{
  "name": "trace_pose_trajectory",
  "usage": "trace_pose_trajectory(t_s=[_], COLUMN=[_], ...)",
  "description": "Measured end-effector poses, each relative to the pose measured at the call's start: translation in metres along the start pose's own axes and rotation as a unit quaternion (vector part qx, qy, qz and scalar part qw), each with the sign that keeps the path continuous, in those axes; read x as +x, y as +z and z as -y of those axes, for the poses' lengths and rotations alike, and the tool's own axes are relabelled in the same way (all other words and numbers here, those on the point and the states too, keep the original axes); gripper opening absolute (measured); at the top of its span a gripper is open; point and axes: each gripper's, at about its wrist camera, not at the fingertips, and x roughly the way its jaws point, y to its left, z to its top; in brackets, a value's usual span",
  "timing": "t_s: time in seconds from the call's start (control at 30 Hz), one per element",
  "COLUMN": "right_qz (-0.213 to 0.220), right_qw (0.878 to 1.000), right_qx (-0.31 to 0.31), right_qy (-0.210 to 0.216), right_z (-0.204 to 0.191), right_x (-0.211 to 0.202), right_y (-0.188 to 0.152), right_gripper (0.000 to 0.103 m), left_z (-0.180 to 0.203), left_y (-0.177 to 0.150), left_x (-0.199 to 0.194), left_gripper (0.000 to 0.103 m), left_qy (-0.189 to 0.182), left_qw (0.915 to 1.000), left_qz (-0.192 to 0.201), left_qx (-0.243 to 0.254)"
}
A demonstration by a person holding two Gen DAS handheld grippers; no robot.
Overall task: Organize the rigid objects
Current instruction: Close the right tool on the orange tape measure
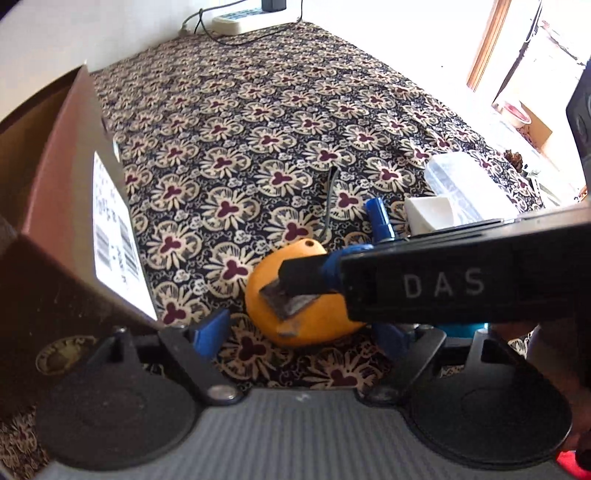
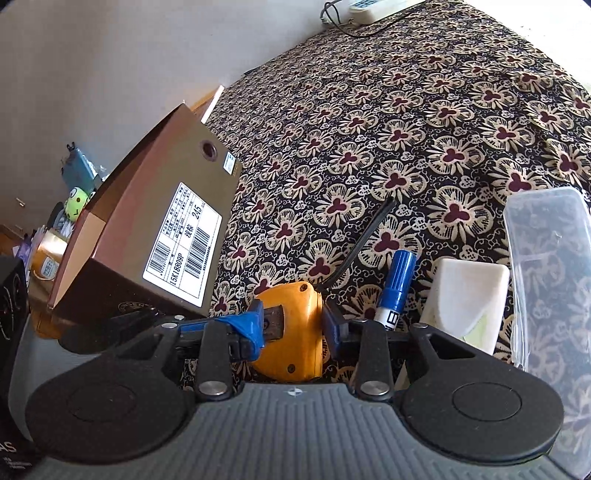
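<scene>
At 12 o'clock of the right gripper point(image 2: 291, 328), jaws closing around the orange tape measure point(image 2: 291, 332) on the floral bedspread point(image 2: 406, 129). Left gripper point(image 1: 295, 332) sits open. Rounded casing might squirt out toward the shoebox point(image 2: 155, 236).

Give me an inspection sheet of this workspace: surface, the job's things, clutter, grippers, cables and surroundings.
Surface: floral patterned cloth covering the whole work area.
Job's things: orange tape measure with a black strap; blue marker; white block; clear plastic case; open brown shoebox with a barcode label.
Clutter: nothing seen on the cloth beyond these.
Grippers: right gripper has its fingers on either side of the tape measure, whether clamped cannot be told; left gripper open, close to the tape measure.
Cables: dark cord by a white power strip at the far edge.
Surroundings: plain wall; green plush toy beyond the shoebox; bright window to the right.
</scene>
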Motion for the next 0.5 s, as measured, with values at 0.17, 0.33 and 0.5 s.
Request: trace_pose_trajectory(t_s=[0.17,0.33,0.5], right_qz=[0.002,0.001,0.021], right_qw=[1.000,1.000,1.000], right_qx=[0.005,0.006,-0.014], right_qy=[0.007,0.014,0.012], right_z=[0.002,0.002,-0.012], right_x=[-0.005,-0.016,-0.028], right_y=[-0.004,-0.012,-0.016], right_gripper=[0.014,0.013,0.013], left_z=[0.004,0.002,0.006], left_y=[-0.002,-0.008,-0.010], left_x=[-0.002,-0.010,-0.027], left_gripper=[0.071,0.071,0.071], left_qy=[0.002,-0.007,-0.005], left_qw=[0.9999,0.9998,0.9994], left_qz=[0.014,0.014,0.027], left_qx=[0.001,-0.013,-0.021])
